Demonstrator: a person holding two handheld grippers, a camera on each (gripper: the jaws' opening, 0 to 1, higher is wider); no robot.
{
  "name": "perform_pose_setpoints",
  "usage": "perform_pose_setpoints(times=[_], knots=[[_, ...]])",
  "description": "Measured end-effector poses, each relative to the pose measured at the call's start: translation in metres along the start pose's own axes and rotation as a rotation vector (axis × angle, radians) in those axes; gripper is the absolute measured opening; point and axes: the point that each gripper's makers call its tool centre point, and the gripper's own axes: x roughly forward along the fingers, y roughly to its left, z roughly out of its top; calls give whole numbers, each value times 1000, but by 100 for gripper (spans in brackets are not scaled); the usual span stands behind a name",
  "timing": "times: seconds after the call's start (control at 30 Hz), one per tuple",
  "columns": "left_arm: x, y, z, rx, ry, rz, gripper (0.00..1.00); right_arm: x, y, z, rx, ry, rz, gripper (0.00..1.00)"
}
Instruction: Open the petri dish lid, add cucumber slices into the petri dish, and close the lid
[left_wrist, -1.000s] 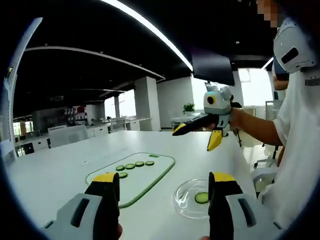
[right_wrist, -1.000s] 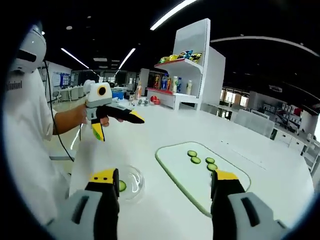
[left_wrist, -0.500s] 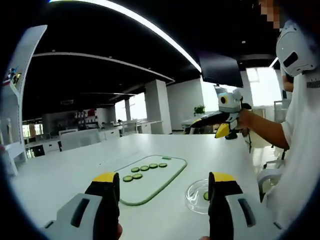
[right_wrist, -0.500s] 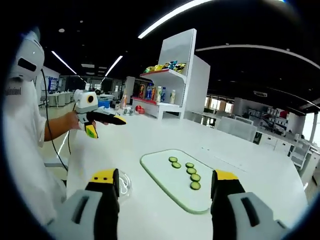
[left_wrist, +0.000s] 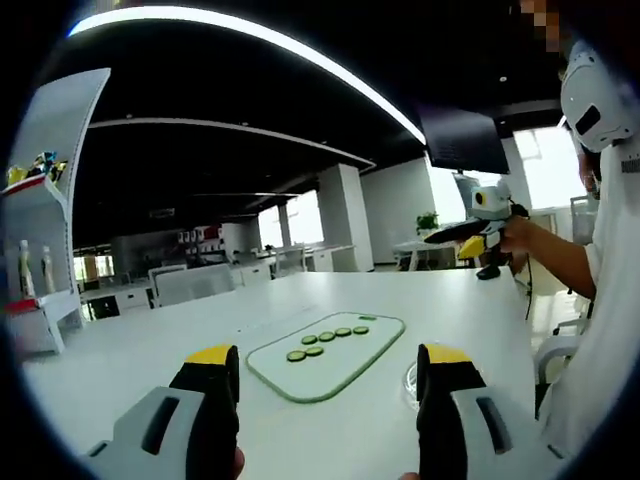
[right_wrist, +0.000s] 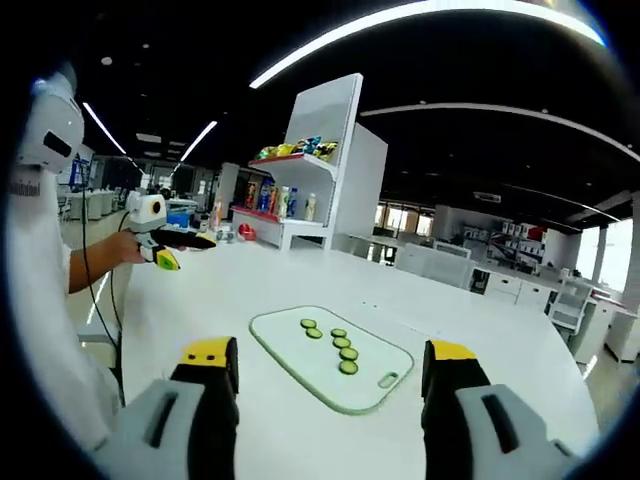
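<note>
A: Left gripper view: the left gripper (left_wrist: 328, 385) has its jaws spread with nothing between them, raised above the white table (left_wrist: 140, 350). The cutting board (left_wrist: 330, 355) lies ahead with the cucumber slices (left_wrist: 328, 336) in a row on it. The petri dish (left_wrist: 410, 378) is just a clear sliver peeking out beside the right-hand jaw, near the board.

B: And the other hand?

A: In the right gripper view the right gripper (right_wrist: 330, 385) is also spread and empty, above the same board (right_wrist: 330, 355) and slices (right_wrist: 332, 343). From the left gripper view it shows far off at the right (left_wrist: 470, 240), held in a hand; its jaws look parted there too.

B: So what is the step?

A: I can't tell whether a lid is on the dish. I judge both hands need to come down to the table. If the lid is on, grip it by its rim and lift it straight. For a slice, pinch lightly across the edge, since it is thin and slippery, and take an end slice first.
</note>
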Motion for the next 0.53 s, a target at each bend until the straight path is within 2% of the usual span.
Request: perform_pose_setpoints(times=[0.27,0.53], knots=[[-14,17,2,5,-2,67,72,-30,-26,-9,14,-4,-86,74],[-23,25,1,-7,-8,109,72,-48,-35,-16,35,-7,-137,74]])
